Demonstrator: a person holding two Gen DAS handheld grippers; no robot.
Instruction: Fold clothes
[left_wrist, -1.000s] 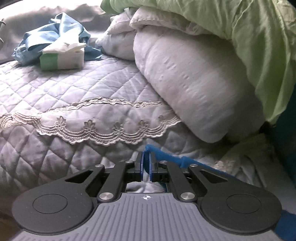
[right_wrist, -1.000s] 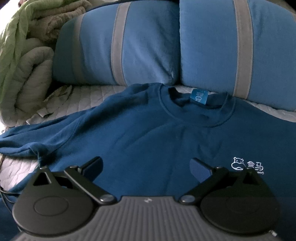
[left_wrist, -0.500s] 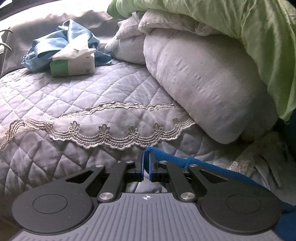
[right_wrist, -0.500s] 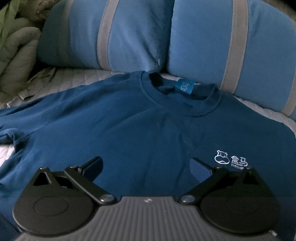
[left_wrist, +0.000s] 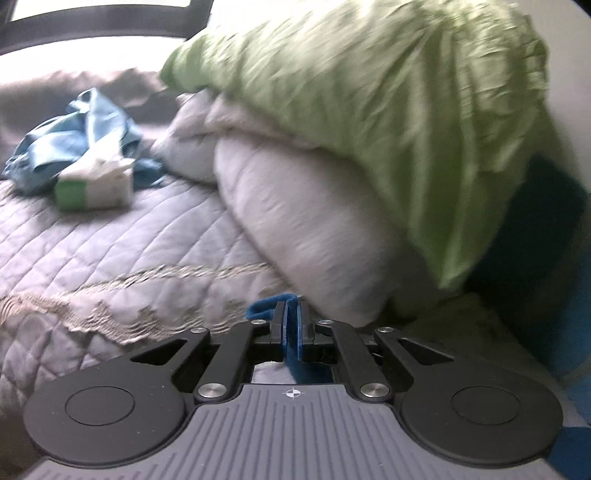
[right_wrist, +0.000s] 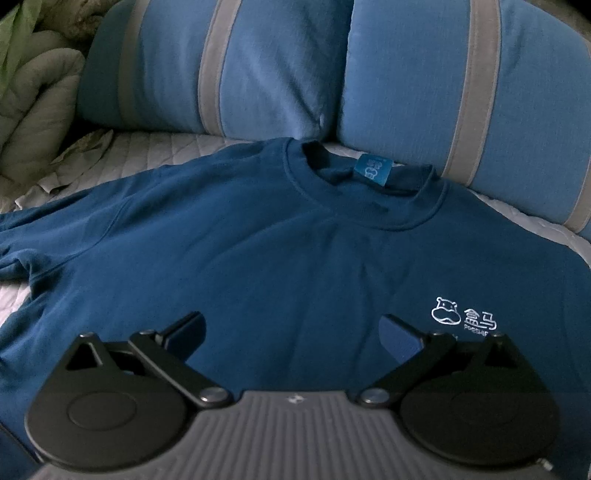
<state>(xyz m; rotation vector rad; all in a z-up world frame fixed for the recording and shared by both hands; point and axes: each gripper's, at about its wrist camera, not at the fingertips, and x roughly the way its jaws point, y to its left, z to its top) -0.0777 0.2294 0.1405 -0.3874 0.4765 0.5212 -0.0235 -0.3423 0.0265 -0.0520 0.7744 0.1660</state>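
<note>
A dark blue sweatshirt (right_wrist: 280, 251) lies flat and face up on the bed, collar toward the pillows, with a white hippo logo (right_wrist: 463, 312) on its chest. My right gripper (right_wrist: 291, 332) hovers open just above the chest, nothing between its fingers. In the left wrist view my left gripper (left_wrist: 291, 321) is shut on a blue cuff of the sweatshirt's sleeve (left_wrist: 269, 308), lifted above the quilted bedspread (left_wrist: 122, 258). That view is blurred by motion.
Two blue pillows with grey stripes (right_wrist: 461, 92) stand behind the collar. A rolled grey duvet (left_wrist: 314, 229) under a green blanket (left_wrist: 388, 96) lies close to the left gripper. A tissue box (left_wrist: 94, 184) and a crumpled light blue cloth (left_wrist: 77, 133) sit further back.
My left gripper has swung with the sleeve cuff held, shifting the duvet and blanket toward the middle of its view. The right gripper stays open and has shifted slightly over the chest.
</note>
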